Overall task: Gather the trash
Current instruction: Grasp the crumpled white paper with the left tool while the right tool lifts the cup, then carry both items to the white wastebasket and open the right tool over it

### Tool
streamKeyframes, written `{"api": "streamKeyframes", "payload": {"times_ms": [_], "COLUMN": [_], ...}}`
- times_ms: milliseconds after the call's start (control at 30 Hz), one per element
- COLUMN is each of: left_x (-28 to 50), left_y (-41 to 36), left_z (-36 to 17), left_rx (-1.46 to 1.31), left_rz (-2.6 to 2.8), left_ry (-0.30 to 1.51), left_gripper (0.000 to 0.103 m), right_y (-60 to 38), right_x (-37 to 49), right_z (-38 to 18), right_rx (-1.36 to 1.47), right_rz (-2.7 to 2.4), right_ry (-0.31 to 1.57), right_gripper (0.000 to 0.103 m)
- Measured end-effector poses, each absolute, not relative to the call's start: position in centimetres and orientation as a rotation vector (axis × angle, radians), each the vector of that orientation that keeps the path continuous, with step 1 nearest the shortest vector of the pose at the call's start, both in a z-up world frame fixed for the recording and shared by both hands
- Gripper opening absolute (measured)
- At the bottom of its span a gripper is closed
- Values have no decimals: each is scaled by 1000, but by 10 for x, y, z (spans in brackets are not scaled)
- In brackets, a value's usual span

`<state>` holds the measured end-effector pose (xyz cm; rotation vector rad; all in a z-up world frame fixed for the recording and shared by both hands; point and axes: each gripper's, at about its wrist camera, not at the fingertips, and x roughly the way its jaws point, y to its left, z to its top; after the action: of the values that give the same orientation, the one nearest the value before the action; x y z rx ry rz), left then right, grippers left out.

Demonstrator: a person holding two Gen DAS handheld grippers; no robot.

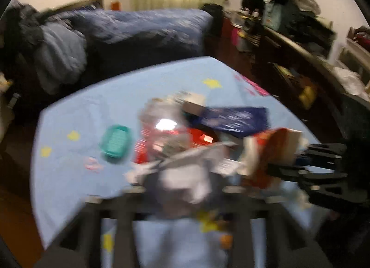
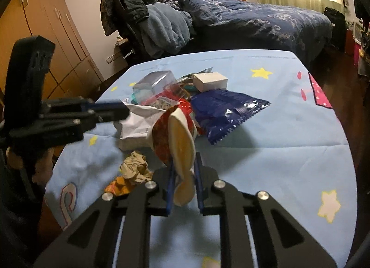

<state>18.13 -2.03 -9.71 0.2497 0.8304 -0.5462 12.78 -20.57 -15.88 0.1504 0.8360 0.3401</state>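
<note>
Mid-collection, seemingly: right gripper point(image 2: 183, 173) pinching a crushed paper cup point(image 2: 178, 143) above the blue tablecloth point(image 2: 277, 152); left gripper point(image 2: 111, 111) nosing at white paper point(image 2: 136, 124), jaw state impossible to tell. Next, likely: carry cup to a bin; none visible.

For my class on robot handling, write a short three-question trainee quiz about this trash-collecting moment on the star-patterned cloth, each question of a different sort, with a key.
1. True or false: the right gripper is shut on a flattened red-and-cream paper cup.
2. Multiple choice: what lies directly beside the small white cardboard box, nearer the camera in the right wrist view? A) a glass bottle B) a shiny dark blue foil wrapper C) a metal spoon
3. Fill in: the light blue tablecloth is printed with yellow ____.

Key: 1 true; 2 B; 3 stars.
</note>
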Motion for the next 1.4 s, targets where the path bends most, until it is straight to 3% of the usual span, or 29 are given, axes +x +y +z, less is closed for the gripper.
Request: {"api": "streamKeyframes", "payload": {"times_ms": [133, 300, 467, 533, 567, 600, 667, 933, 1000, 1267, 1400], "left_x": [202, 225, 229, 223, 221, 220, 217, 186, 177, 152, 150], "left_y": [-17, -19, -17, -17, -16, -15, -10, 0, -1, -19, -74], "left_z": [-97, -121, -137, -141, -142, -144, -144, -125, -113, -47, -20], "left_rx": [250, 231, 170, 155, 154, 142, 88, 43, 51, 65, 82], "left_rz": [-609, -693, -761, -785, -784, -782, -791, -727, -718, -736, -803], "left_ry": [858, 965, 1043, 1065, 1073, 1089, 1109, 1066, 1043, 897, 831], "left_gripper": [80, 98, 97, 82, 65, 55, 45, 31, 23, 22, 22], "right_y": [-207, -206, -209, -210, -211, -211, -210, -210, -213, -244, -291], "right_x": [126, 124, 124, 122, 122, 122, 120, 111, 106, 82, 75], "right_z": [-158, -157, -155, -155, -155, -154, -154, -146, -138, -91, -70], "right_rx": [155, 153, 154, 156, 156, 157, 154, 151, 153, 154, 160], "right_rz": [338, 330, 314, 311, 309, 309, 312, 326, 326, 298, 182], "right_ry": [834, 839, 839, 837, 836, 836, 835, 817, 795, 667, 603], "right_gripper": [17, 17, 17, 17, 17, 17, 17, 11, 10, 10, 10]}}
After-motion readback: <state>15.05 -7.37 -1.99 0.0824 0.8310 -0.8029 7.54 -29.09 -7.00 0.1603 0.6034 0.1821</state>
